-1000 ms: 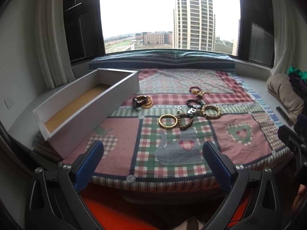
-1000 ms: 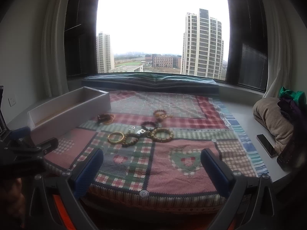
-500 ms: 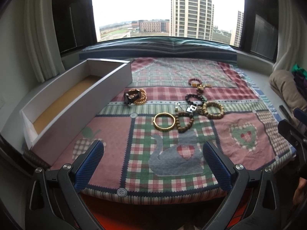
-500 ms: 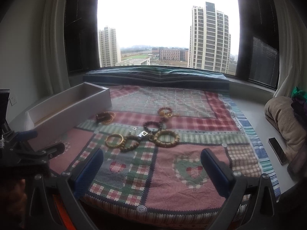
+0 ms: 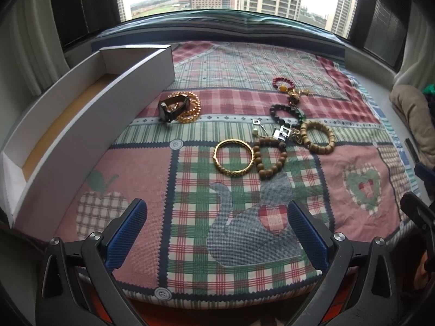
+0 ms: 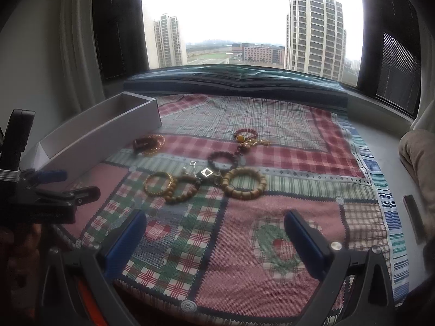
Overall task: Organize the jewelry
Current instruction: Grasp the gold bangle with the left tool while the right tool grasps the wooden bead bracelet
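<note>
Jewelry lies on a patchwork quilt (image 5: 152,179): a gold bangle (image 5: 233,161), a brown bead bracelet (image 5: 269,159), a tan bead bracelet (image 5: 318,138), a dark bead bracelet (image 5: 285,112), a red bead bracelet (image 5: 283,84), and a watch (image 5: 172,107) on a gold bead strand (image 5: 190,106). A long white open box (image 5: 89,125) stands at the left. My left gripper (image 5: 217,233) is open and empty, short of the bangle. My right gripper (image 6: 214,239) is open and empty, near the tan bracelet (image 6: 244,183). The bangle (image 6: 158,183) and box (image 6: 103,135) also show in the right wrist view.
A dark folded blanket (image 5: 217,27) runs along the window at the back. A beige cushion (image 5: 413,119) and a dark phone (image 6: 414,218) lie on the ledge at the right. The left gripper's body (image 6: 51,193) shows at the left of the right wrist view.
Both grippers have moved forward over the quilt, toward the jewelry, and the left one tilts down more. Both stay open. Nothing on the quilt has moved.
</note>
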Motion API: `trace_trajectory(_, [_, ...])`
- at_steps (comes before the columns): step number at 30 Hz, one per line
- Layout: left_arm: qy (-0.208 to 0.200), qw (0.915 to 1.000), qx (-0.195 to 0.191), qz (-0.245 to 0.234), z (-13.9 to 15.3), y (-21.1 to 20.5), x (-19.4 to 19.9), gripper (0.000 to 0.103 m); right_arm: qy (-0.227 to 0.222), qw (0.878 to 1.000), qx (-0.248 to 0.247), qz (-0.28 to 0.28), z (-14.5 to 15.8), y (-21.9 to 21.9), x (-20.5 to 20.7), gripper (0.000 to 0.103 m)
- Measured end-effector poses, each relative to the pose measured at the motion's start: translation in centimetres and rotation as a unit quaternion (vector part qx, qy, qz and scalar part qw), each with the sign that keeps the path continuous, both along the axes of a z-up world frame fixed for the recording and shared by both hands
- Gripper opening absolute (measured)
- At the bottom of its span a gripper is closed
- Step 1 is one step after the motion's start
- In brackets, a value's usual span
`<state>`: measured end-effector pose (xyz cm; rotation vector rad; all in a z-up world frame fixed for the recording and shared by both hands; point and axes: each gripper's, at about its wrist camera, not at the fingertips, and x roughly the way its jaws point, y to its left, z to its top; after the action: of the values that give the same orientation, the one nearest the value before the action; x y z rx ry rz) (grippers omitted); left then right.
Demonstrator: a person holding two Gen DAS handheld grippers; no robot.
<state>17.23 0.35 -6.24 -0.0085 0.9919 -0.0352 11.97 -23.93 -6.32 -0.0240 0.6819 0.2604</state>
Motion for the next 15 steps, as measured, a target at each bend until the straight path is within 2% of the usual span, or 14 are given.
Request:
trace_trajectory(5, [0.036,0.9992,0.015,-0.009,-2.8,0.3,4.7,0.103,0.04,0.999,0.018,0.021,-1.5,-0.7,3.5,0.103])
trace_trajectory(11, [0.085,0.995,0.053,-0.003,-7.3,0.9,10.0,0.102,0.084,0.993,-0.018,0.077,-4.7,0.2,10.5,0.102])
trace_trajectory(15, [0.108,0.9933,0.039,-0.002,-8.8,1.1,11.4,0.095,0.12,0.986,-0.044,0.104,-7.1,1.0,14.7,0.084])
